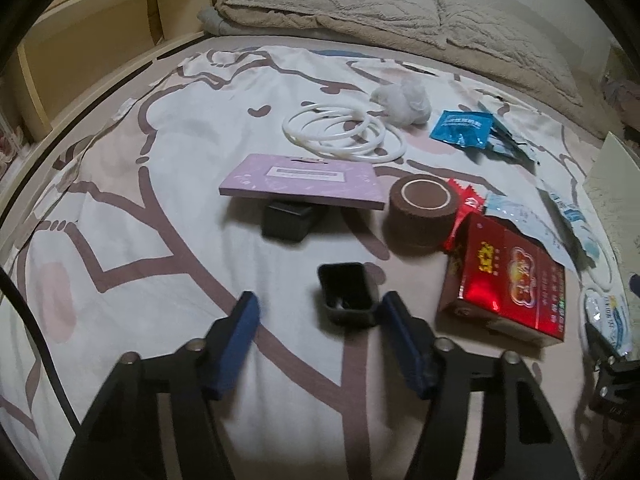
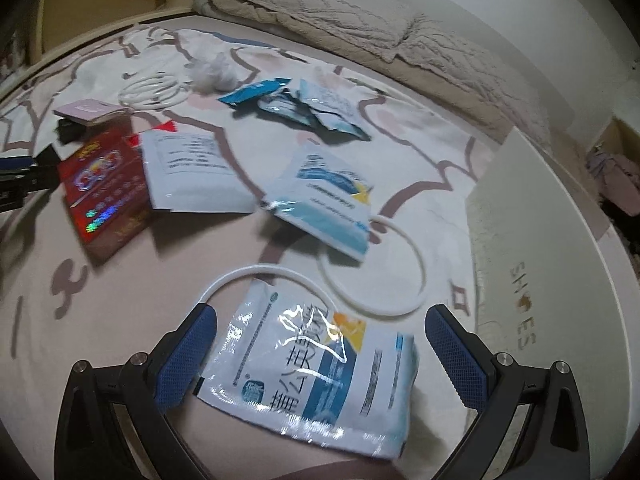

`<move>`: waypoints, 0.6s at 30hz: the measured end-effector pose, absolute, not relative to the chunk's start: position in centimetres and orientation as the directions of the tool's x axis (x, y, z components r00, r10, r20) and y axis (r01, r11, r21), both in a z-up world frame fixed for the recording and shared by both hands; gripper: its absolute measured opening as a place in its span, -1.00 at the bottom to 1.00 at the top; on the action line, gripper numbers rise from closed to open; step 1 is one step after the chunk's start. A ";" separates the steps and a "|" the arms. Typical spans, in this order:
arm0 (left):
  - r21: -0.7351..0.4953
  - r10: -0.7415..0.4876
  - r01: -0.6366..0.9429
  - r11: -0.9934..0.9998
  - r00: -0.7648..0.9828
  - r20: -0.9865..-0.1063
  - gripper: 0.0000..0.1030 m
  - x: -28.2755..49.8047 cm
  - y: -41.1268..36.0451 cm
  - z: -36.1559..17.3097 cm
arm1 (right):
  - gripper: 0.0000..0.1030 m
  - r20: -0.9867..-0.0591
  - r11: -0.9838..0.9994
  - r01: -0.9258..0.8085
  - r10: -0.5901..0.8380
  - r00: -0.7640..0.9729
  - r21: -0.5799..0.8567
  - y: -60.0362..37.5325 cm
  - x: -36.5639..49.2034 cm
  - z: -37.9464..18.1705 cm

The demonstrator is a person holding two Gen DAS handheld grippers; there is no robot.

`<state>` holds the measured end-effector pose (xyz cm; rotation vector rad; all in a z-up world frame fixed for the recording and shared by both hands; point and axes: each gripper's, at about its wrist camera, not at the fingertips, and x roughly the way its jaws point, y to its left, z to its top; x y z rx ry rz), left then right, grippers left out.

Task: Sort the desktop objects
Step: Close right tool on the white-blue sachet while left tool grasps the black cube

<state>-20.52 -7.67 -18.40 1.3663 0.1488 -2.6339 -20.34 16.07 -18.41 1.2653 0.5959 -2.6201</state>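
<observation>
Sorting stage: early by my reading, since things lie scattered over the bed sheet (image 1: 160,208) and no sorted pile shows.
Left gripper (image 1: 318,312): spread wide, holding nothing, low over the sheet; the small black case (image 1: 347,294) lies between its fingertips, closer to the right one, and whether that one touches it I cannot tell.
Right gripper (image 2: 322,330): spread wide, empty, straddling a white and blue sachet (image 2: 312,372) that lies flat on the sheet (part of a white ring (image 2: 264,274) is tucked under its far edge).
Next move, left: centre on the case and close squarely, as it is small and could skid aside.
Next move, right: the sachet is thin and glossy, so tipping down to pinch one edge looks wiser than closing across its width.
Other things: a red box (image 1: 508,288) right of the case; a brown roll (image 1: 420,208) and a purple card (image 1: 304,184) farther off; white rings (image 1: 340,134) and blue packets (image 1: 460,128) beyond.
Writing: "SHOES" on the white box lid (image 2: 520,240) at right; large Chinese characters on the sachet and gold ones on the red box, neither of which I can read with confidence.
</observation>
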 end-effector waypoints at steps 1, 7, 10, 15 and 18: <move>-0.012 -0.102 0.194 -0.981 -0.566 -0.818 0.06 -20.5 -7.6 -18.3 | 1.00 -0.786 -0.906 0.329 0.006 -0.618 -0.265 15.9 -20.2 -18.4; -0.030 -0.085 0.189 -0.981 -0.568 -0.819 -0.21 -20.2 -7.5 -18.1 | 1.00 -0.824 -0.921 0.355 -0.072 -0.563 -0.162 15.7 -19.6 -18.6; -0.052 -0.064 0.184 -0.981 -0.570 -0.820 -0.36 -20.1 -7.5 -18.0 | 1.00 -0.836 -0.921 0.367 -0.100 -0.539 -0.126 15.7 -19.3 -18.7; -0.076 -0.032 0.162 -0.984 -0.578 -0.816 -0.52 -20.0 -7.1 -17.7 | 1.00 -0.855 -0.920 0.389 -0.159 -0.495 -0.054 15.9 -19.1 -18.9; -0.067 -0.031 0.145 -0.987 -0.583 -0.812 -0.53 -19.9 -6.7 -17.6 | 1.00 -0.862 -0.924 0.381 -0.176 -0.476 -0.022 16.2 -19.1 -18.9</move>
